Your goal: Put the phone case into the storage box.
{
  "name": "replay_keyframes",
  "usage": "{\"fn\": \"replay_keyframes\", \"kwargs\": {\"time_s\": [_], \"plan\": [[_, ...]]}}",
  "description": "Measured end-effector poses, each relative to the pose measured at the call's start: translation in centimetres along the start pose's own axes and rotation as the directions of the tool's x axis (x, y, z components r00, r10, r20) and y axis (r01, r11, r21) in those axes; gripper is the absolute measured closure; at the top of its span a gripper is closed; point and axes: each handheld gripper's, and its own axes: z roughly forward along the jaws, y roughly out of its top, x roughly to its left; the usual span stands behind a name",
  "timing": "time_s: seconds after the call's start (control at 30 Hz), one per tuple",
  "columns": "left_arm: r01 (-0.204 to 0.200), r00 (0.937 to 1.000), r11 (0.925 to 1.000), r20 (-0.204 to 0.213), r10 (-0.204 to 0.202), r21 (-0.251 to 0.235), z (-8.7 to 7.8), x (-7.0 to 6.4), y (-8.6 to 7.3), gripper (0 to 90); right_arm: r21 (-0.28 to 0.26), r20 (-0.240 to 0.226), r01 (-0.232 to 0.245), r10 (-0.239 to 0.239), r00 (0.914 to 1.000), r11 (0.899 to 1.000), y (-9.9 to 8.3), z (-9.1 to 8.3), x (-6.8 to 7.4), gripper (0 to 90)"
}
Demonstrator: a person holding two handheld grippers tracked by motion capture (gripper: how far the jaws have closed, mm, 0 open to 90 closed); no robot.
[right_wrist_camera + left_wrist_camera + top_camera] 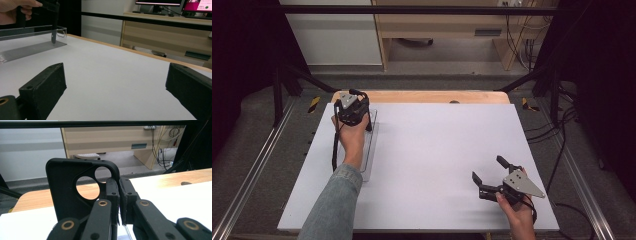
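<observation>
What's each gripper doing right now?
Left gripper: shut on the black phone case.
Right gripper: open, holding nothing.

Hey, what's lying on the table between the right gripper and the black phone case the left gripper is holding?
Nothing: in the high view, only bare white table separates the right gripper from the phone case, clamped in the left gripper over a clear tray.
</observation>
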Motion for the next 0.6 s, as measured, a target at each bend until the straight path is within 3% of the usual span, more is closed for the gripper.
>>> {"fn": "replay_keyframes", "kwargs": {"time_s": [0.27, 0.43, 0.6], "plan": [[-0.007, 1.0000, 1.0000, 0.003, 0.007, 0.003, 0.04, -0.24, -0.08, 86.4, 0.000, 0.000, 0.000, 0.000, 1.0000, 1.000, 0.01, -0.02, 0.01, 3.0], [-0.043, 0.9990, 0.9990, 0.015, 0.043, 0.011, 0.14, -0.50, -0.17, 86.4, 0.001, 0.000, 0.000, 0.000, 1.0000, 1.000, 0.00, 0.00, 0.02, 2.9], [0.010, 0.9999, 0.9999, -0.006, -0.010, -0.004, 0.18, -0.22, -0.08, 86.4, 0.003, -0.002, -0.002, 0.002, 1.0000, 1.000, -0.02, 0.05, 0.06, 2.9]]}}
